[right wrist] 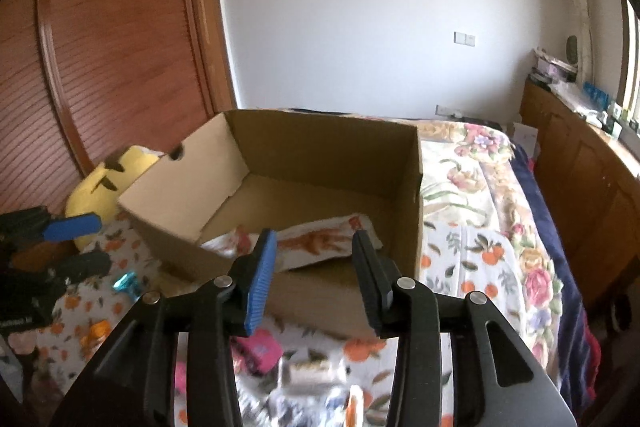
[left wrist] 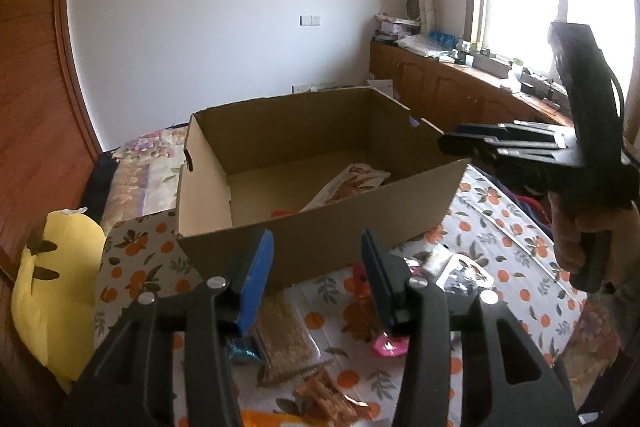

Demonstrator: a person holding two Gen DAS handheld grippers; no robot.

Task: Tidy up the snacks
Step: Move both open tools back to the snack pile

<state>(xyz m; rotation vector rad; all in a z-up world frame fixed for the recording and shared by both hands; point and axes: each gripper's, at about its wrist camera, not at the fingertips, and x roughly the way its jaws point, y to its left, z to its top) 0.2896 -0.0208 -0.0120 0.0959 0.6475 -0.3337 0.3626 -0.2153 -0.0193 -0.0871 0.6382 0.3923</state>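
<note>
An open cardboard box [left wrist: 320,247] stands on the orange-print cloth, and a white and orange snack bag [left wrist: 352,187] lies slanted on its floor. My left gripper [left wrist: 317,247] hovers open before the box's near wall, nothing between its fingers. Below it lie loose snacks: a golden-brown packet [left wrist: 284,339], a pink wrapper [left wrist: 388,345] and a silver packet [left wrist: 464,275]. In the right wrist view my right gripper [right wrist: 315,243] is open and empty above the near edge of the box [right wrist: 172,215], over the snack bag [right wrist: 320,243]. A pink packet [right wrist: 260,347] lies beneath it.
A yellow plush toy [left wrist: 52,287] sits left of the box against the wooden wardrobe [right wrist: 100,47]. A floral quilt [right wrist: 500,207] covers the bed to the right of the box. Wooden cabinets [left wrist: 440,91] with clutter run under the window. A person's hand [left wrist: 580,239] holds the right gripper's handle.
</note>
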